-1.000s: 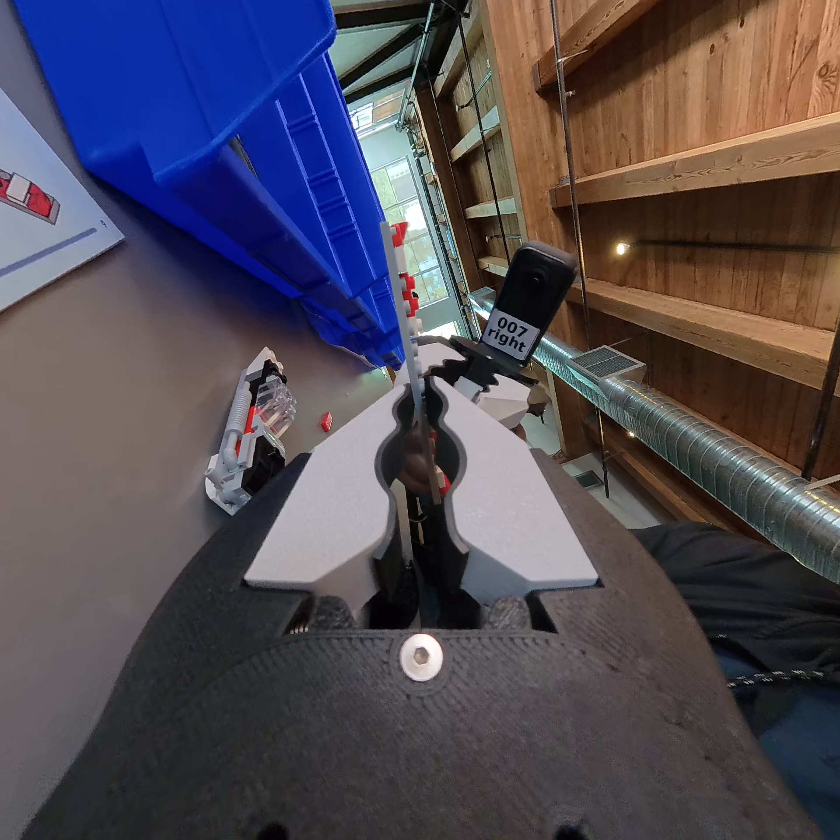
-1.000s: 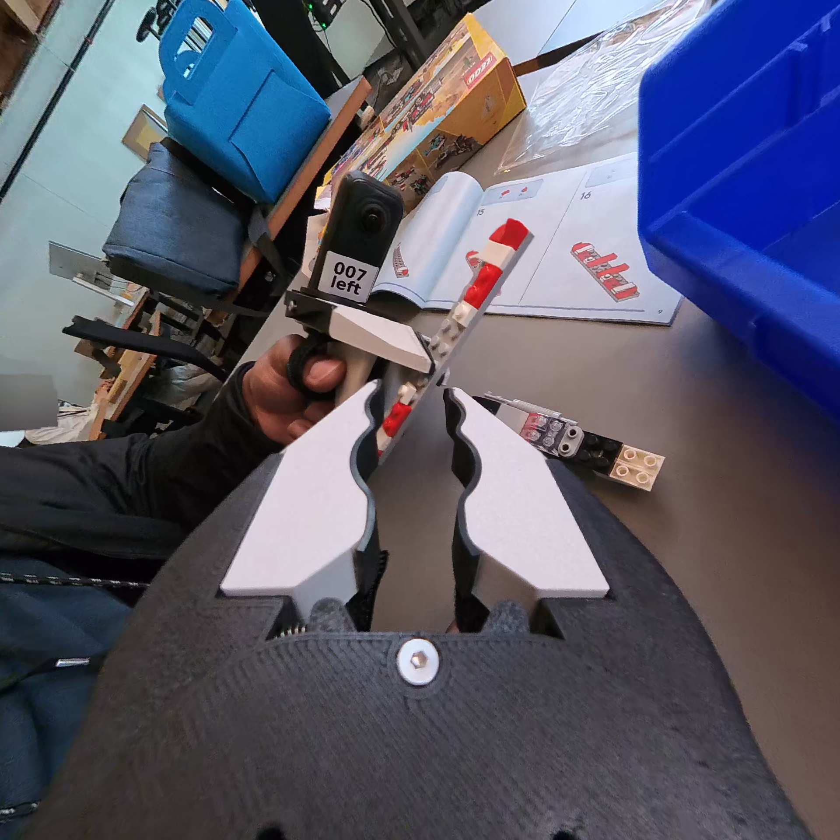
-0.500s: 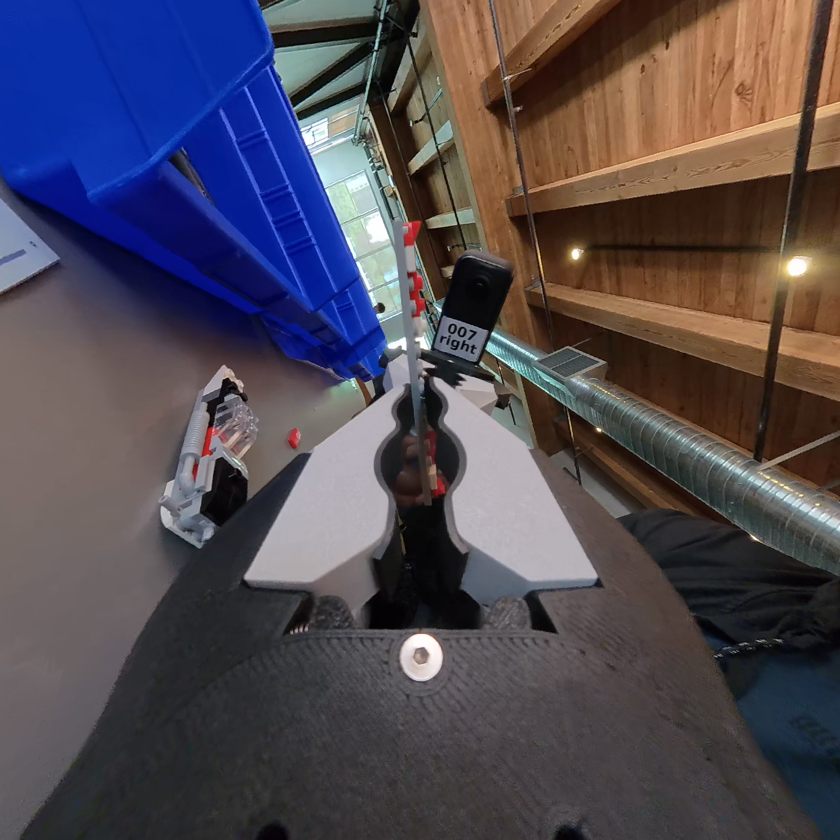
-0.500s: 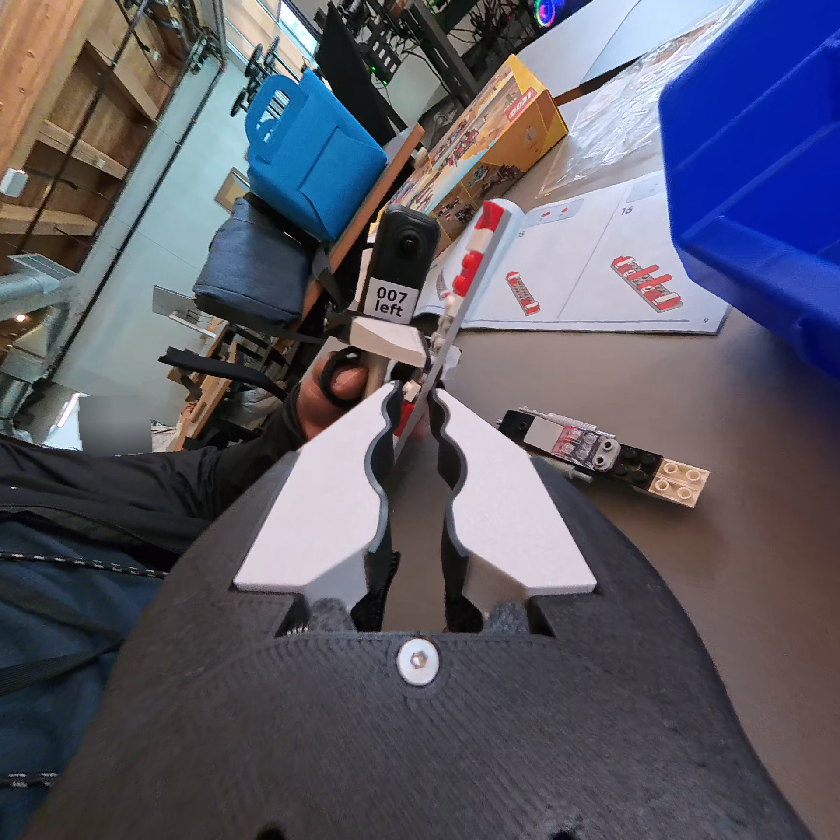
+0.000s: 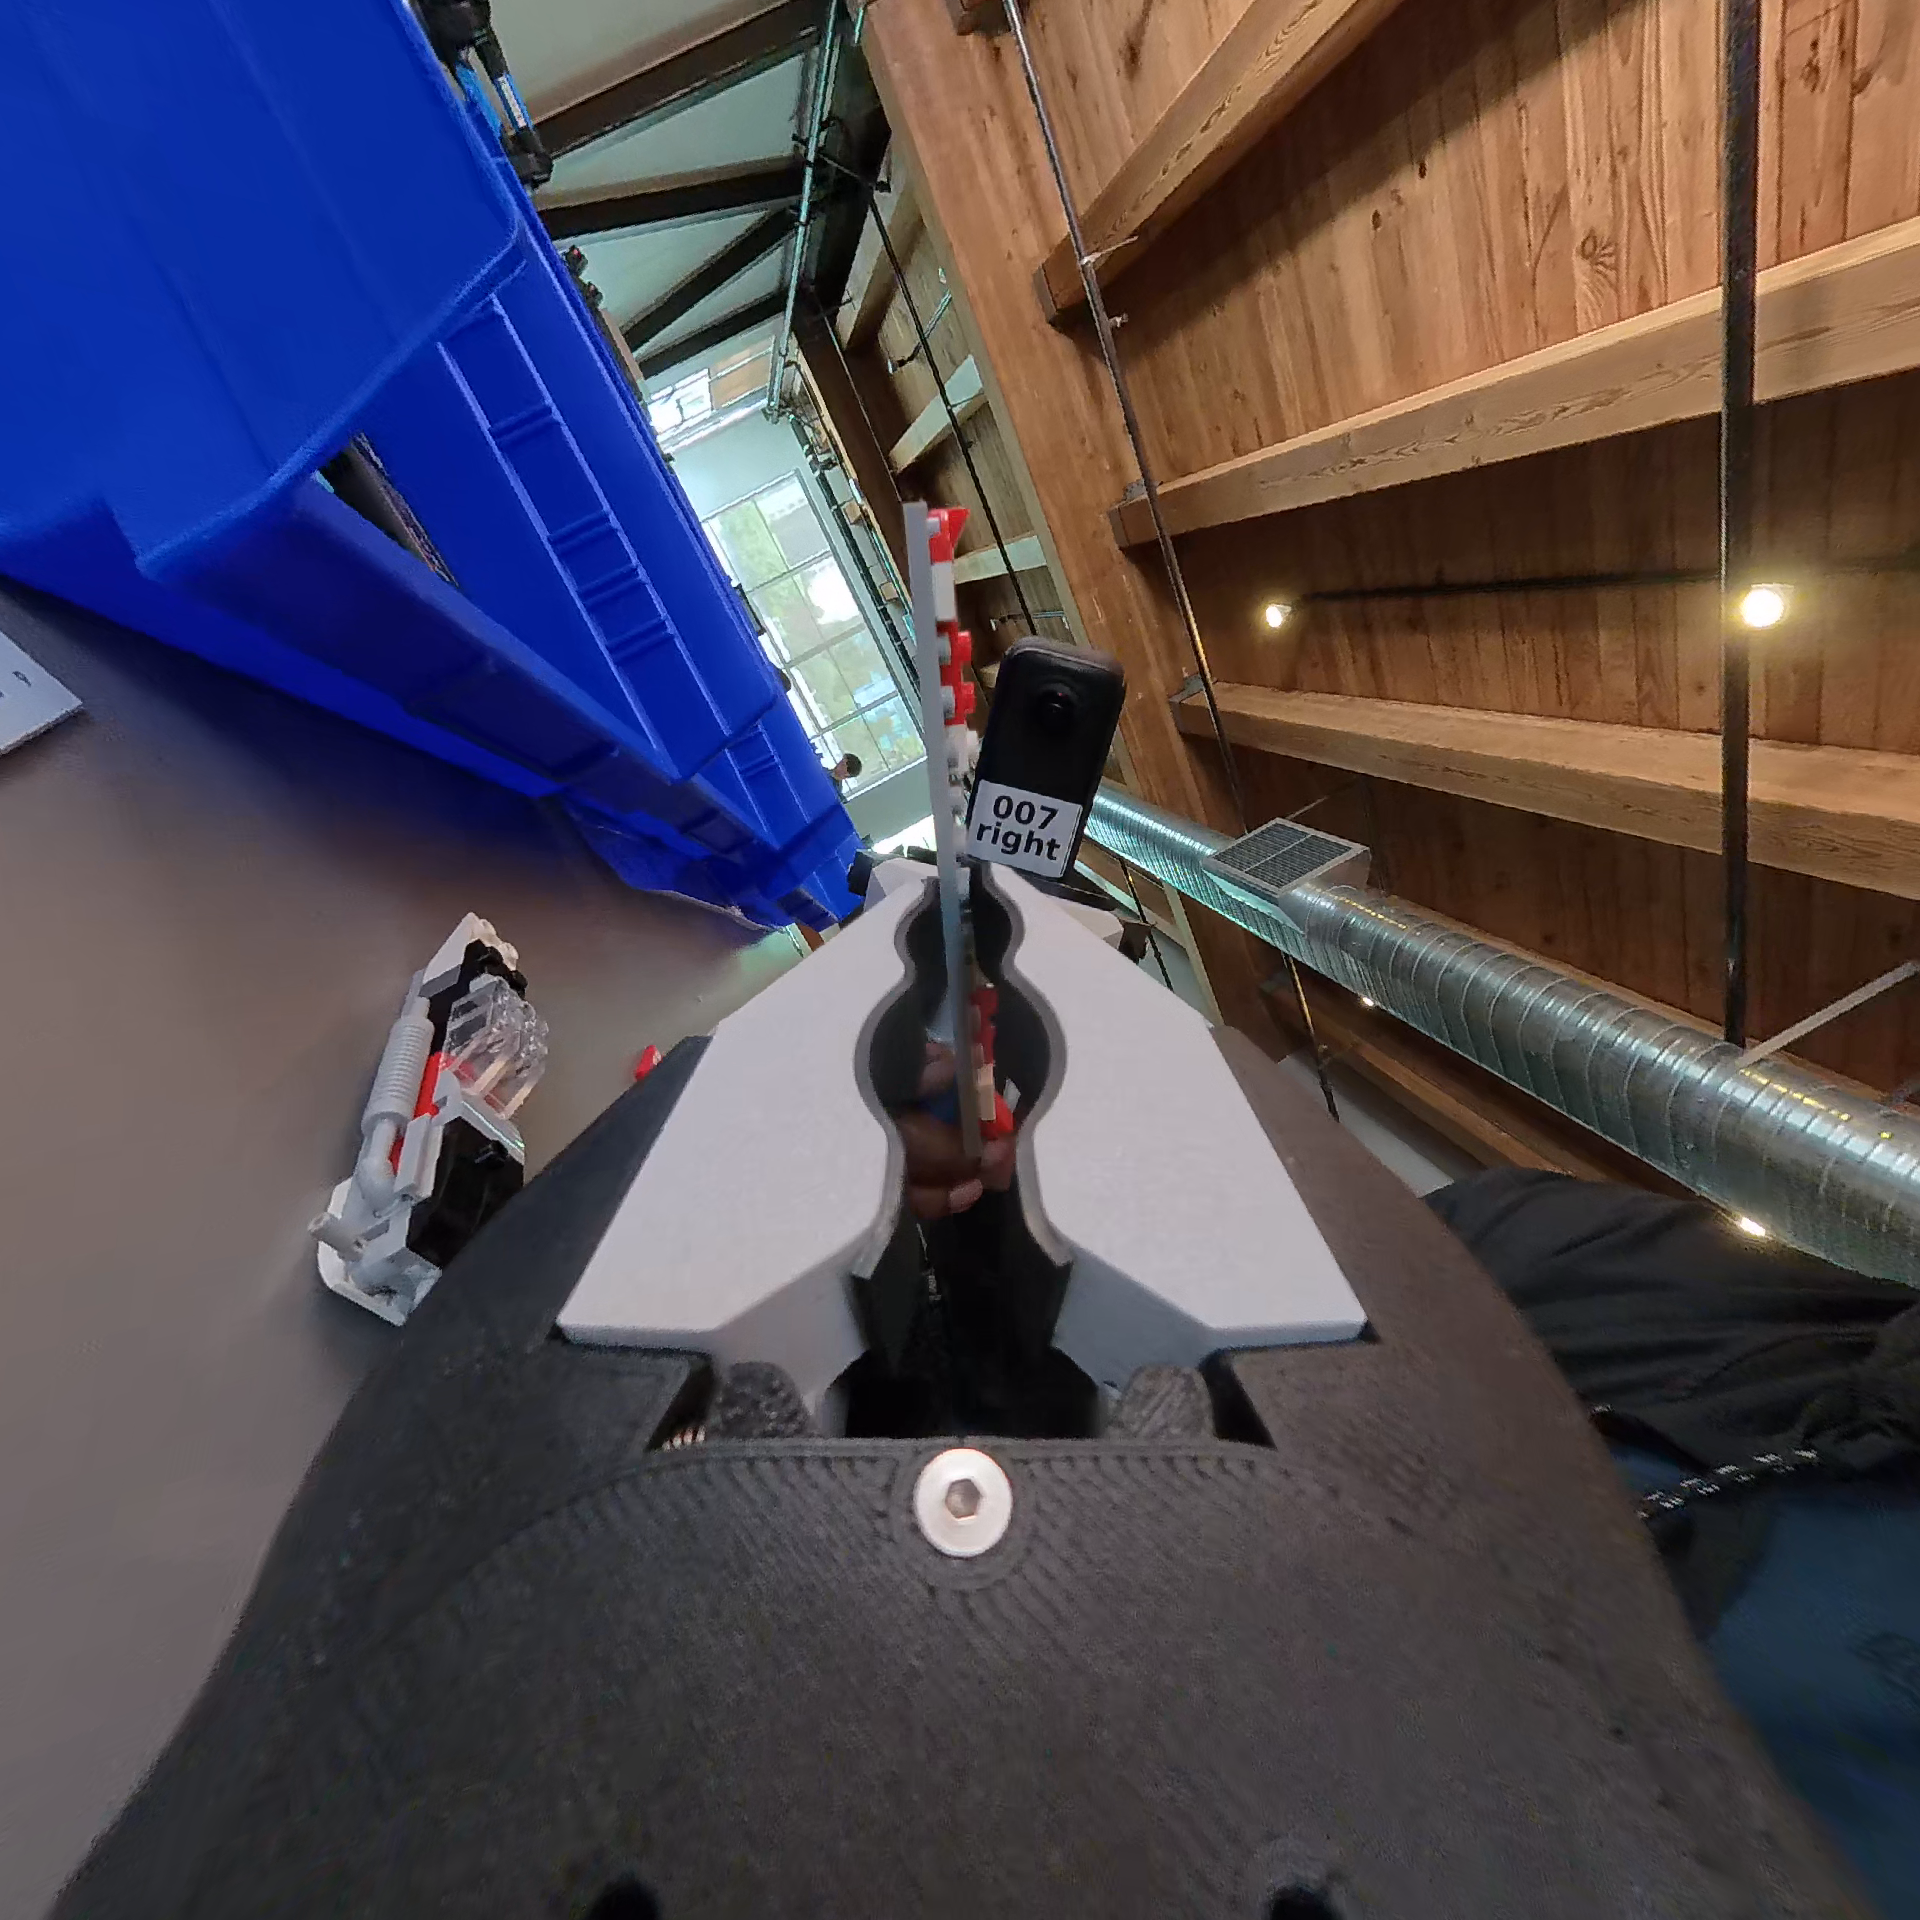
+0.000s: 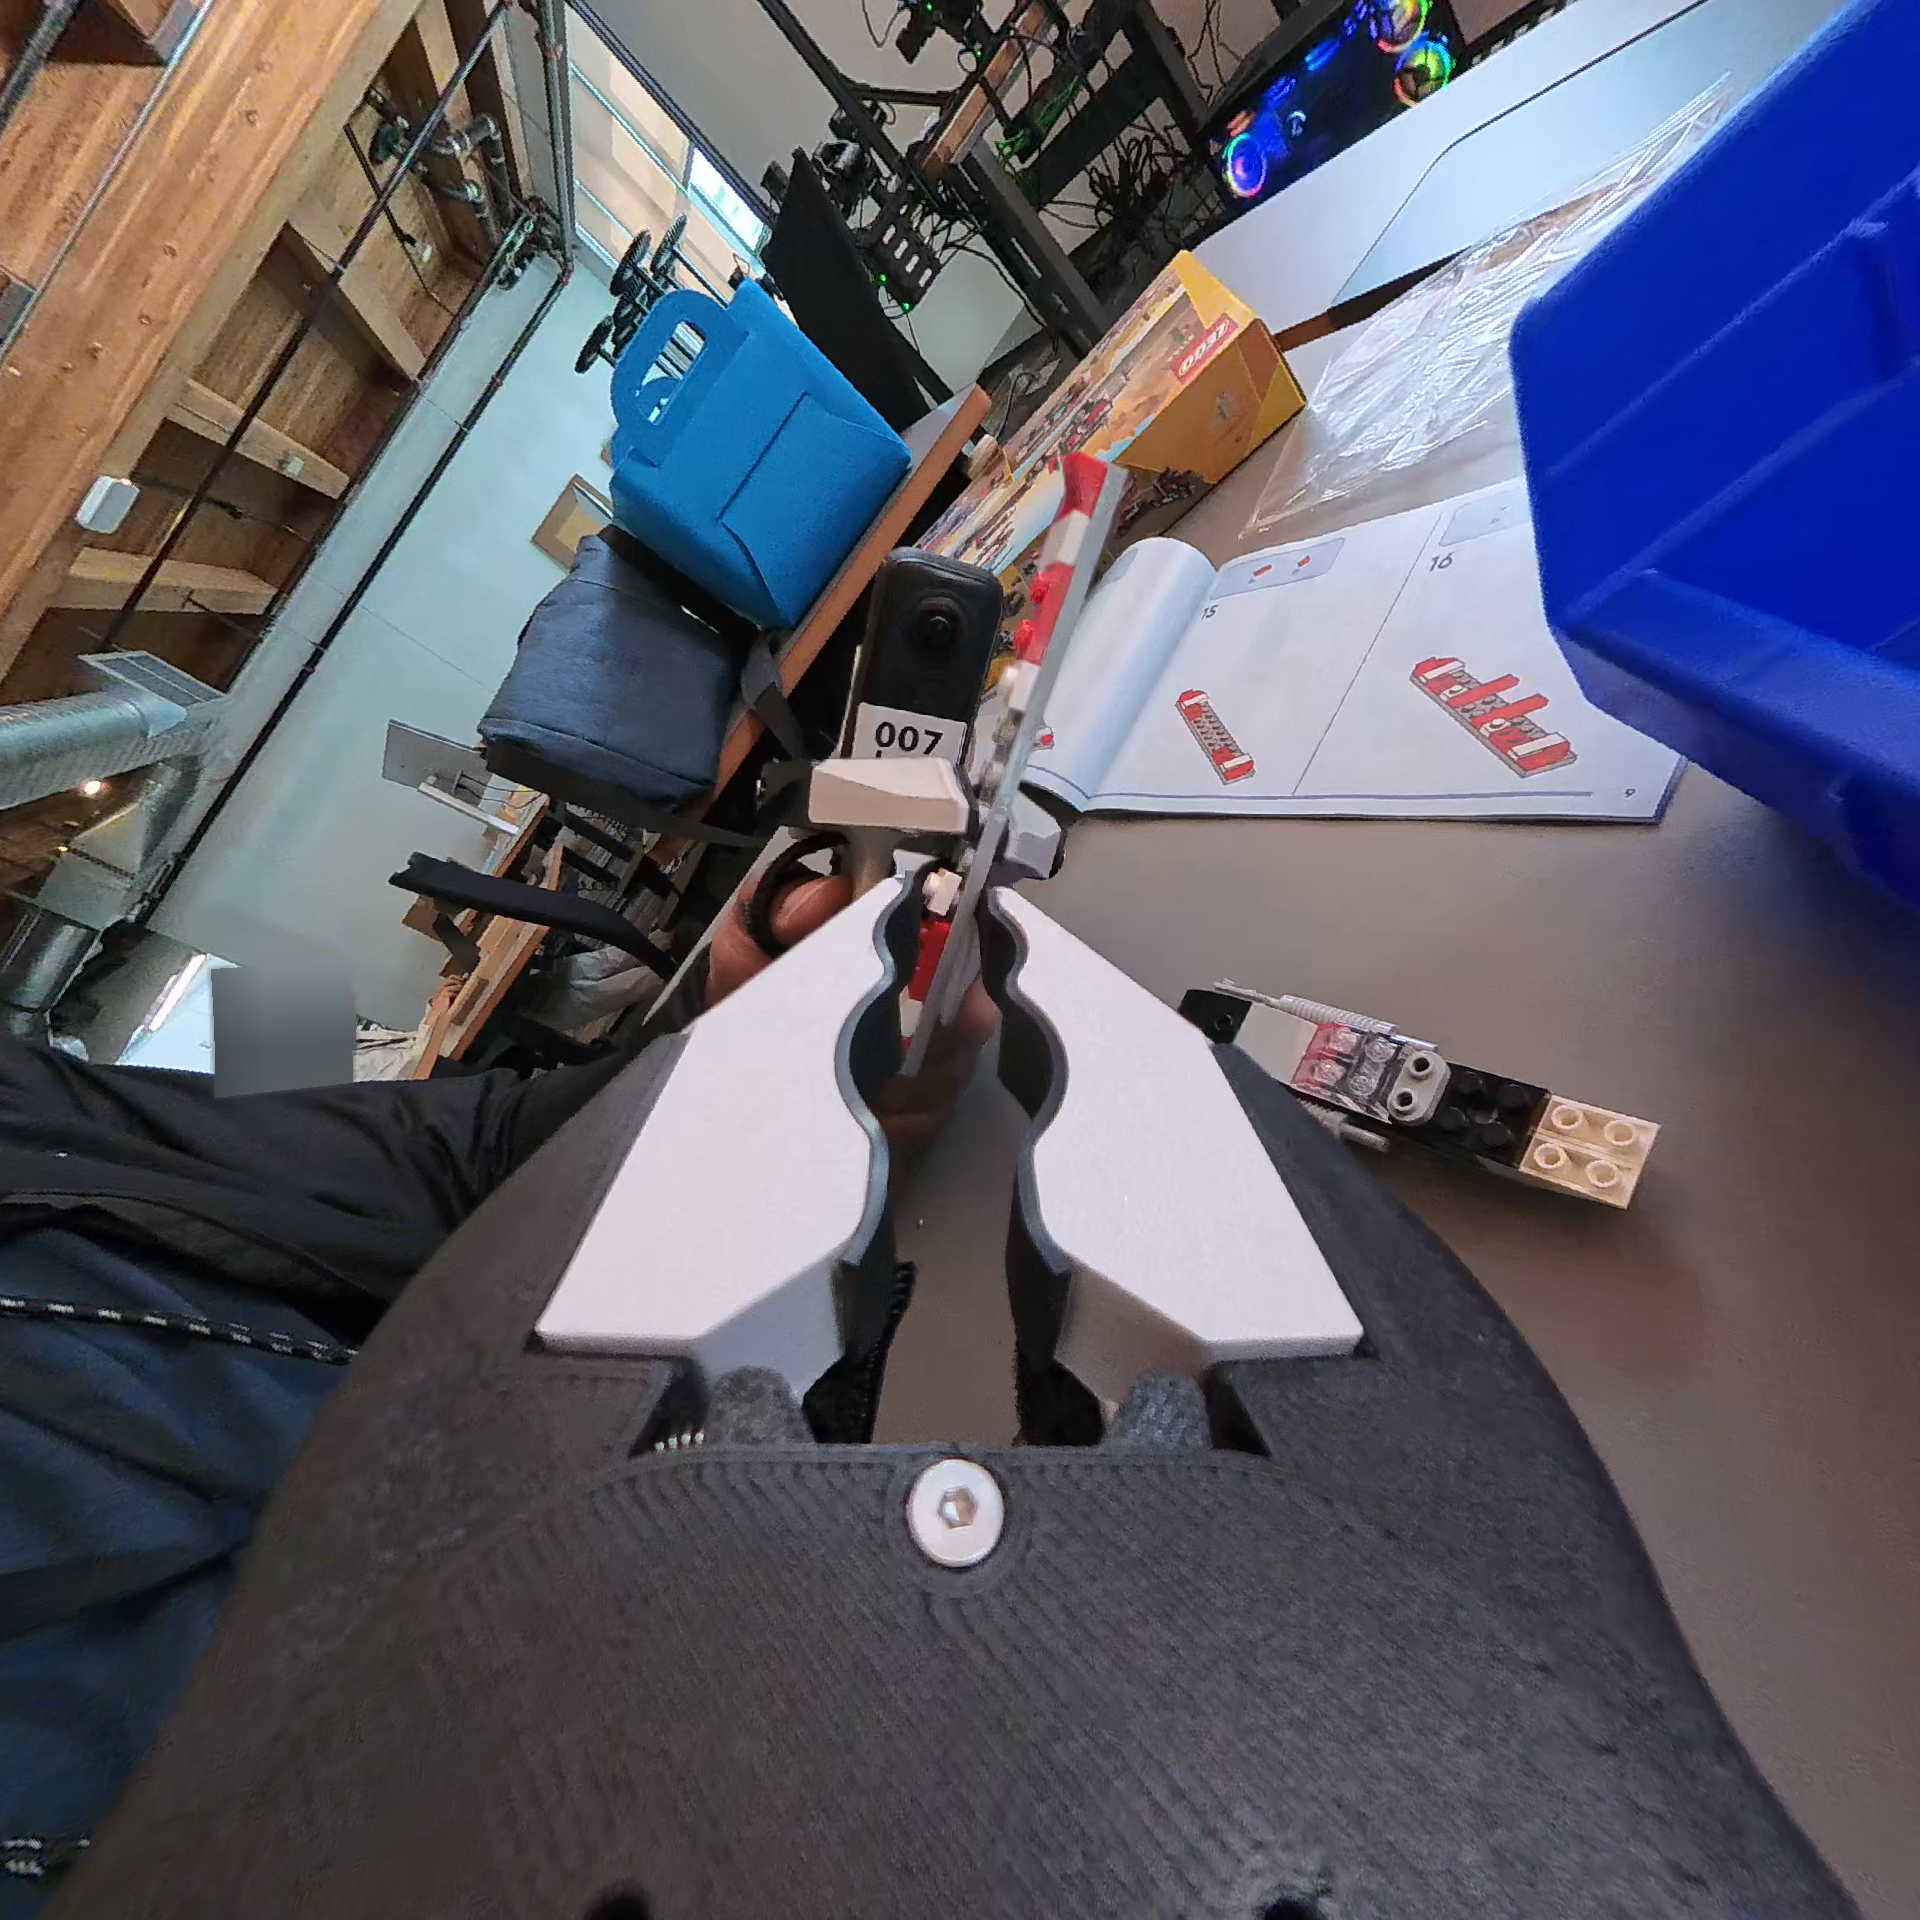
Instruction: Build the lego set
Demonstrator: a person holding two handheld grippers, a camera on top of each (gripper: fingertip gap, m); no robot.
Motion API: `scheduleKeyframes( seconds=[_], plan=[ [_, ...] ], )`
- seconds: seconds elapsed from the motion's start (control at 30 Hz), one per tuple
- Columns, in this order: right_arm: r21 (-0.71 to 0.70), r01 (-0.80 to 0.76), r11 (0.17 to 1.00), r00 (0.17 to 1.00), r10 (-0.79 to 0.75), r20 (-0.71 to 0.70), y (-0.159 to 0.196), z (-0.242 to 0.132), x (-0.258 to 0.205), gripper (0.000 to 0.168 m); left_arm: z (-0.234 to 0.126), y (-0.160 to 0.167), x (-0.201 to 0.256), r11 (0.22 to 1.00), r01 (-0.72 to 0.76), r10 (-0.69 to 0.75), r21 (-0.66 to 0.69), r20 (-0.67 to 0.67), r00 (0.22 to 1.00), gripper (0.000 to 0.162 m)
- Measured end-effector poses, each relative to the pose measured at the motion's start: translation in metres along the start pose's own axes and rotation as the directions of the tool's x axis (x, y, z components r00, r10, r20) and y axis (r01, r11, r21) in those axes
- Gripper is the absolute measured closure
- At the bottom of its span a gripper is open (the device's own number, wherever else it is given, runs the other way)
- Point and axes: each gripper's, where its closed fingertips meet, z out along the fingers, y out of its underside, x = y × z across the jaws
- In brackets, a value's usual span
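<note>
The left gripper (image 5: 961, 940), matte pale-grey fingers with wavy inner edges on a ribbed black printed body, was clamped on a long thin grey plate (image 5: 940, 831) seen edge-on, with small red and white bricks studding one face. The plate stood upright above the fingertips, held clear of the table.

In the right wrist view the same plate (image 6: 1049, 665) rose at a slant – red and white pieces along it, a red piece at the top. The right gripper (image 6: 954, 914) had its scalloped fingers drawn narrow around the plate's lower end; whether they actually pressed on it I could not tell. Beyond it, the left gripper's grey fingers (image 6: 894, 795) showed, pinching the plate.

On the smooth dark-grey table (image 6: 1455, 935) lay a small sub-assembly (image 6: 1423, 1091) – black blocks, a clear studded piece, a ribbed grey spring-like rod and a tan plate at one end – just beside the right gripper's body. An open instruction booklet (image 6: 1351, 675) lay flat farther off, with a glossy yellow cardboard box (image 6: 1195, 395) behind it. Ribbed blue plastic bins (image 5: 416, 468) lined the table's edge. A tiny red piece (image 5: 647, 1060) sat loose near the sub-assembly.
</note>
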Motion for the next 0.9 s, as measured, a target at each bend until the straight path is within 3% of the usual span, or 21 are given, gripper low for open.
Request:
scheduleKeyframes(
  seconds=[0.9],
  plan=[
    [0.079,-0.07,0.994,0.997,0.066,0.042,-0.008,0.004,-0.012,0.16,-0.002,-0.008,0.017,0.982,-0.19,0.191,0.017,0.0,0.982,0.157]
  ],
)
